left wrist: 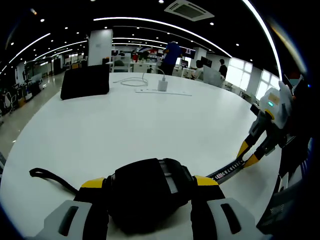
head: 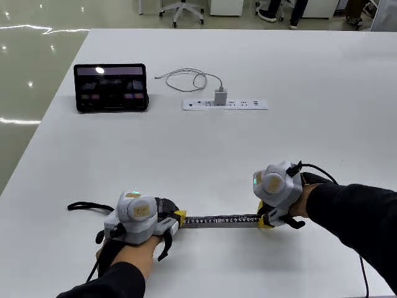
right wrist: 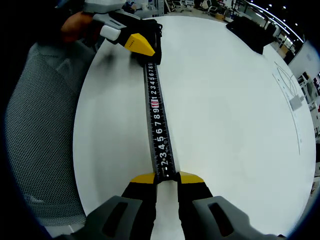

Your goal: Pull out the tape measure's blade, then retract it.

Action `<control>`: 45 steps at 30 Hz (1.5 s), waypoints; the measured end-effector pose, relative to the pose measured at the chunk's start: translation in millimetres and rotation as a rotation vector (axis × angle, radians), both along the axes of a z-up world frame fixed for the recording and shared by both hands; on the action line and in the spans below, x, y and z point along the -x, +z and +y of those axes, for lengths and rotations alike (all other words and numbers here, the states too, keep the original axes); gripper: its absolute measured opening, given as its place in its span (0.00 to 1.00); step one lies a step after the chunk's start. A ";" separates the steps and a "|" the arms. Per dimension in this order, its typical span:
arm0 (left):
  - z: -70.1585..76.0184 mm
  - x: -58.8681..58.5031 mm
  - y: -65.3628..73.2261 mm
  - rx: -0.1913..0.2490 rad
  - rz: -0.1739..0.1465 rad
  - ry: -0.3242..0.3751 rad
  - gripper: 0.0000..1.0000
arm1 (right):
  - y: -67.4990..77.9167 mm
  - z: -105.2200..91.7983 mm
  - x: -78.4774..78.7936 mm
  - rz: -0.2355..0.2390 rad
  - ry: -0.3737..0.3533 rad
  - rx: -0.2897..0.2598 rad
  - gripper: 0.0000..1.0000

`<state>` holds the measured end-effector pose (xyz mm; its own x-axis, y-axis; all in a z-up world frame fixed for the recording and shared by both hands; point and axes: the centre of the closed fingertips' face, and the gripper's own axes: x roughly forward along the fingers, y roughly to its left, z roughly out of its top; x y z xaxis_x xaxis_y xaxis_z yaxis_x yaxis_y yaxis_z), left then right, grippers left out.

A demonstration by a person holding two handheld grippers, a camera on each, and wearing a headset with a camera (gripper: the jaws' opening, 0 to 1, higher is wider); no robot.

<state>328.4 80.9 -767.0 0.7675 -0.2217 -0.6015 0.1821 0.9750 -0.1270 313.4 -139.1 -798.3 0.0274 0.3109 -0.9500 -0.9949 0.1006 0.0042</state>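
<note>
Biggest thing here is the white table (head: 248, 143), which takes up most of the head view. A dark tablet (head: 111, 87) sits propped up in the upper left of that frame. To its right lies a white power strip (head: 239, 104).

The left gripper (head: 173, 220) is at the lower left of the head view. Its yellow-tipped jaws are clamped on both sides of the black tape measure case (head: 166, 210), spread only as wide as the case. In the left gripper view the case (left wrist: 147, 195) sits bottom centre, snug between the two yellow tips.

The right gripper (head: 263, 220) is lower right of centre in the head view. In its own view its jaws (right wrist: 166, 177) are nearly closed, pinching the very end of the blade (right wrist: 156, 120).

So the tape measure is down on the table along the bottom of the head view. The blade (head: 220, 219) is pulled out and runs straight between the two grippers, low over the tabletop, numbers facing up.

A thin black strap (head: 87, 206) trails off the case toward the left edge. The smallest bits are a white charger (head: 221, 97) plugged into the strip and its cable (head: 186, 77), looped just above it.
</note>
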 end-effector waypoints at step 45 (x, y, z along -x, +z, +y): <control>-0.2 0.6 0.3 0.002 0.002 -0.001 0.63 | 0.5 34.8 3.1 -0.009 0.000 -0.070 0.11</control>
